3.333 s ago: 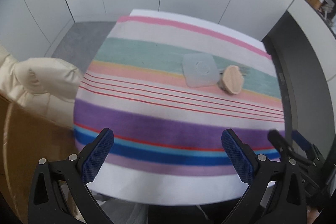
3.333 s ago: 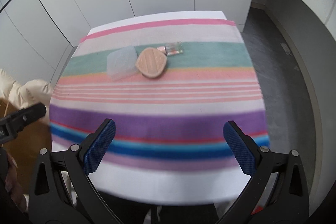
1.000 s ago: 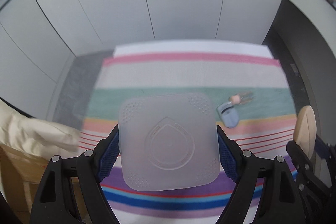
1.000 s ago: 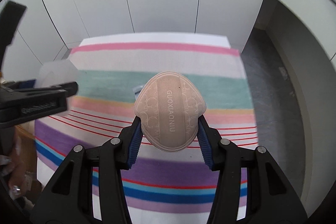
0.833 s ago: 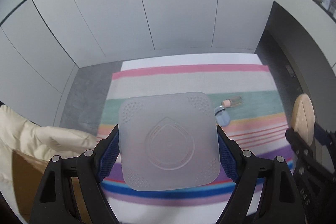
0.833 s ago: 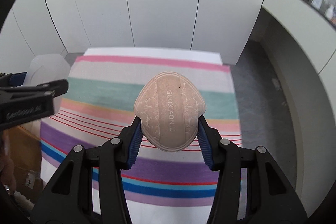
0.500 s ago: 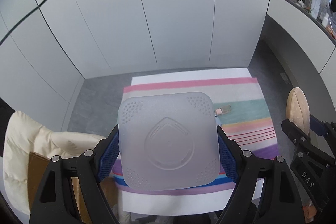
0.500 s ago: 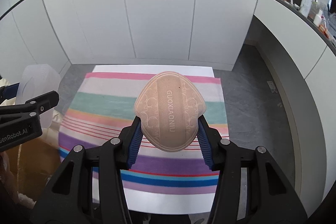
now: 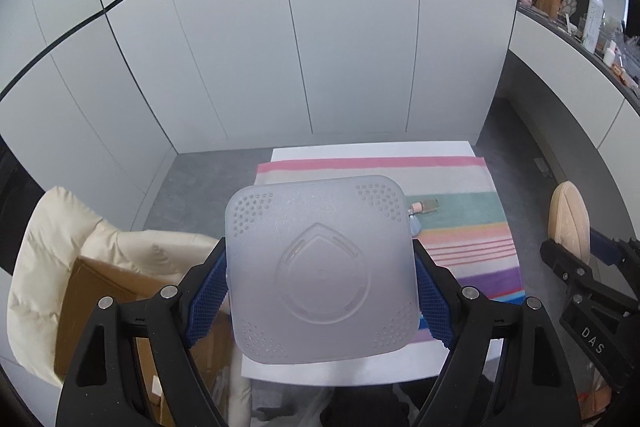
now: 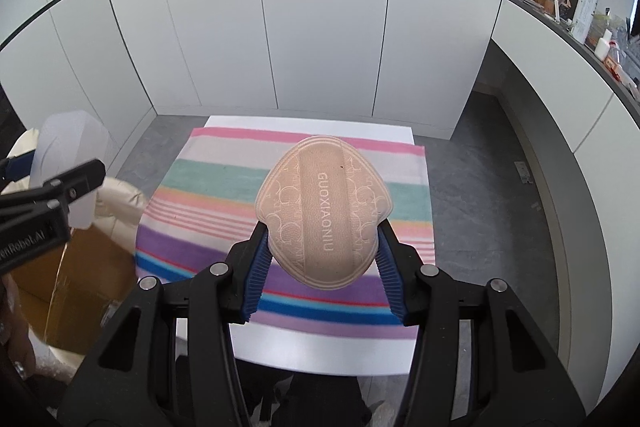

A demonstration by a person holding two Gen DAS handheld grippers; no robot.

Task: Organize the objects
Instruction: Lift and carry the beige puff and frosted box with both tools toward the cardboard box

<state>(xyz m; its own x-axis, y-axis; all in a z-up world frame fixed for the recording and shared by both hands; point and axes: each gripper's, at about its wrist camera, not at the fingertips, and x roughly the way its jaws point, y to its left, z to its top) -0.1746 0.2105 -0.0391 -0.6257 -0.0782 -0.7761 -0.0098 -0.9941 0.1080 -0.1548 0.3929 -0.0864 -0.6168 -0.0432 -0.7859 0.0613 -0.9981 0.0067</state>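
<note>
Left claw clamped the frosted square case and right claw clamped the beige powder puff; seating the puff called for aligning it squarely with the case beside it.

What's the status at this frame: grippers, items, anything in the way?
Left gripper shut on frosted square case, right gripper shut on peach puff. Both held high over striped cloth. Small bottle left on cloth. Nothing in the way.

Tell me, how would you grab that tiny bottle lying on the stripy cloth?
The little bottle lies on its side on the green stripe of the cloth. I'd probably come straight down from above and pinch its clear body across the narrow width, not the pinkish cap end, because the body looks like the longer part.
</note>
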